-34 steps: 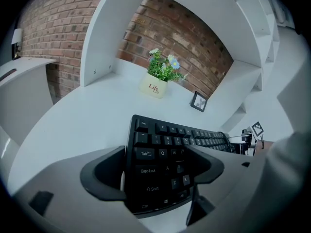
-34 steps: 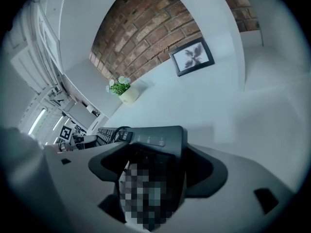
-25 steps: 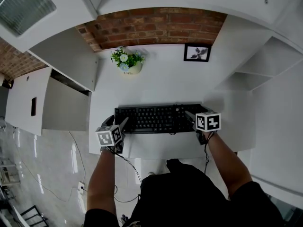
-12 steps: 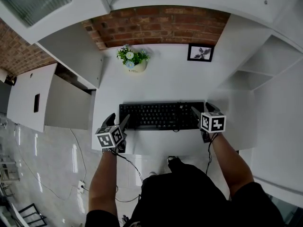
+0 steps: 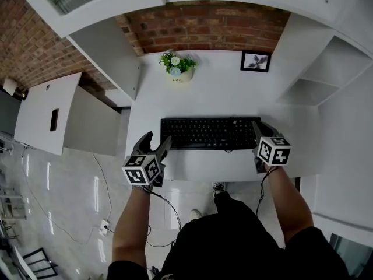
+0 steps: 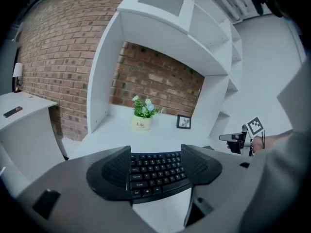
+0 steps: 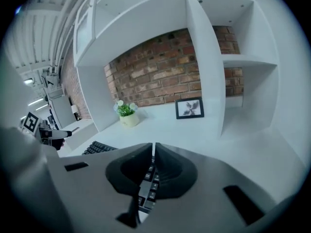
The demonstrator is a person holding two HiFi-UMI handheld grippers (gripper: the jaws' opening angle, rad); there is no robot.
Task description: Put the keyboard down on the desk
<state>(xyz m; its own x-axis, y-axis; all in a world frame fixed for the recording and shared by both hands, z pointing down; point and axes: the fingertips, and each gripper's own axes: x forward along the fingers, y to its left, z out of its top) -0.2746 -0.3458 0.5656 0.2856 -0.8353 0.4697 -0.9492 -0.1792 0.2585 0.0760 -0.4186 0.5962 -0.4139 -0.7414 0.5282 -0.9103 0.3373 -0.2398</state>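
The black keyboard (image 5: pixel 210 133) lies flat on the white desk (image 5: pixel 221 92), parallel to its front edge. My left gripper (image 5: pixel 157 141) is open and hangs just off the keyboard's left end, clear of it. In the left gripper view the keyboard (image 6: pixel 155 174) shows between and beyond the spread jaws of the left gripper (image 6: pixel 155 155). My right gripper (image 5: pixel 259 128) sits at the keyboard's right end. Its jaws are closing and stand almost together in the right gripper view (image 7: pixel 152 150), with nothing between them. Keys show below the slit.
A potted flower (image 5: pixel 178 69) and a small framed picture (image 5: pixel 255 61) stand at the back of the desk by the brick wall. White shelves rise on the right, and a white side cabinet (image 5: pixel 55 115) stands on the left. A cable (image 5: pixel 169 206) hangs below the desk's front edge.
My left gripper has drawn back from the keyboard's left end toward the desk's front edge. The right gripper's jaws, wide before, have come together. The keyboard stays on the desk.
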